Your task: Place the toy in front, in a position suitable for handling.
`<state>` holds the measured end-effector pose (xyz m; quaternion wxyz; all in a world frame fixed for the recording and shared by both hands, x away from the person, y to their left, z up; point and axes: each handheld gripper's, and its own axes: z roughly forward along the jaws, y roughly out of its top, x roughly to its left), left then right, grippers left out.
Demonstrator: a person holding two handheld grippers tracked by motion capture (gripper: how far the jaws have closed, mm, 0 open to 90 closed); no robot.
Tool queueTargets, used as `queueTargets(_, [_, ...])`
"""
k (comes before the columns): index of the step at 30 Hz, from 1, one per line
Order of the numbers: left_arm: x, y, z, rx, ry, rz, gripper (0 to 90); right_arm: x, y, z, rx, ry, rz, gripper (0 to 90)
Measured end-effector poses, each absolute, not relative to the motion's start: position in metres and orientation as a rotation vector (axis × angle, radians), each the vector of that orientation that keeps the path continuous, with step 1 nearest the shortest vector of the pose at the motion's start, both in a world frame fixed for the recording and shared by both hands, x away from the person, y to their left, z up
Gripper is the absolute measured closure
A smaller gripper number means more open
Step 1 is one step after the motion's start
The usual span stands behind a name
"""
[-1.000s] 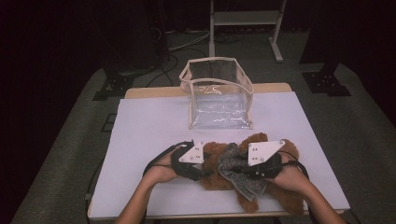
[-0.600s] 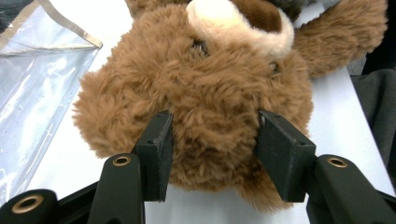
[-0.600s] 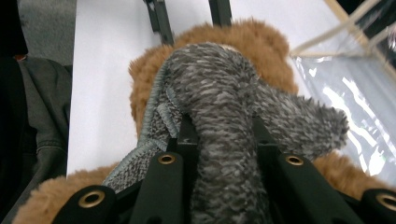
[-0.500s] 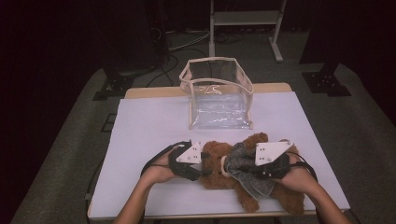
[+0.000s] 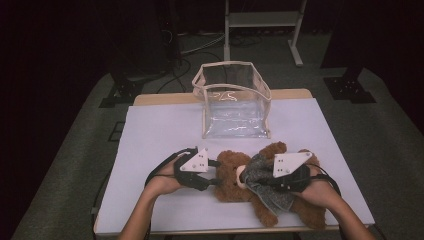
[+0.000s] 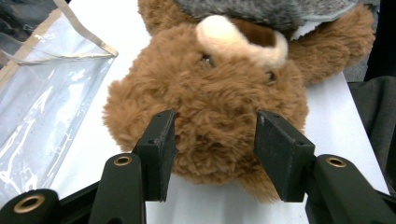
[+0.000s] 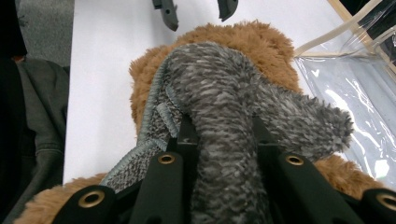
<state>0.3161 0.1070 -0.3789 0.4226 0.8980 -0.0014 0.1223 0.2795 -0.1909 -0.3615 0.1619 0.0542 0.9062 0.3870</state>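
A brown teddy bear lies on its back on the white table, head to the left, with a grey fuzzy garment over its body. My left gripper is at the bear's head. In the left gripper view its pads press into the fur on both sides of the head. My right gripper comes in from the right. In the right gripper view it is shut on a bunched fold of the grey garment, which hides the pads.
A clear plastic bag with a beige rim stands open at the table's far middle, close behind the bear. It appears at the left of the left gripper view and at the right of the right gripper view. Bare table lies to the left.
The left hand has eased slightly left and the right hand slightly right. Both grips look the same and the bear lies in about the same place.
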Motion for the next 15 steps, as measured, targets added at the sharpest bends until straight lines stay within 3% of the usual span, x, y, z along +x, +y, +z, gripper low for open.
queueTargets(8, [0.316,0.100,-0.387,2.276,-0.021,0.282,47.8,0.266,-0.151,-0.352,-0.005,2.570,1.138,71.3])
queueTargets(15, [0.315,0.094,-0.395,2.286,-0.025,0.268,47.4,0.274,-0.176,-0.363,0.090,2.573,1.126,71.5])
